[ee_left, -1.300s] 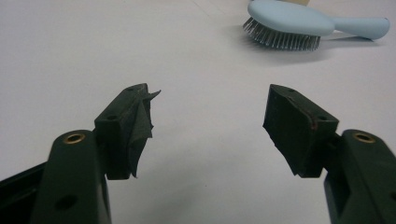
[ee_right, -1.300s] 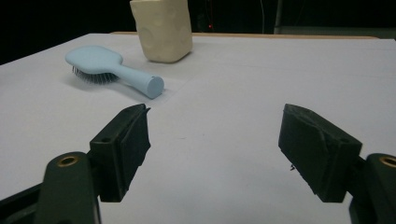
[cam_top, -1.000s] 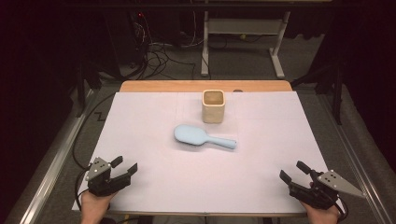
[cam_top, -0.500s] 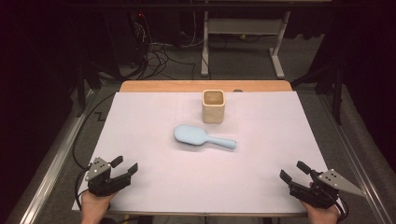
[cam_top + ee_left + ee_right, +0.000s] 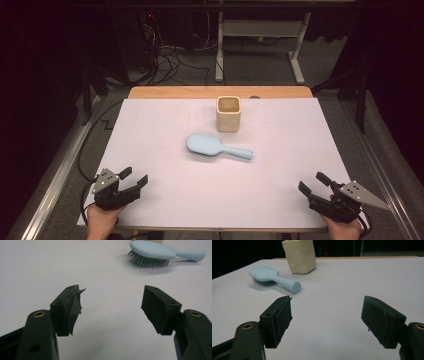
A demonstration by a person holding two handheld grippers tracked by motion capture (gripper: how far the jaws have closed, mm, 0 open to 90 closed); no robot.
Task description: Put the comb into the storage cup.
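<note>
**Brush and cup untouched, both grippers waiting at the near edge**

A white sheet covers the bench point(image 5: 150, 130), matte and smooth, with a strip of bare wood showing at its far edge and a dark room with cables and a metal stand beyond. Nearest the person, well short of the hairbrush, the left gripper point(image 5: 134, 181) and right gripper point(image 5: 315, 183) sit at the two near corners, jaws spread and holding nothing. By my reading no work has begun: everything is left to do. The pale blue hairbrush point(image 5: 216, 146) lies mid-sheet, bristles down; it has an oval glossy plastic head and a rounded handle. Just beyond the hairbrush stands a cream cup point(image 5: 228, 113), squarish, softly dimpled, upright and apparently empty.
</note>
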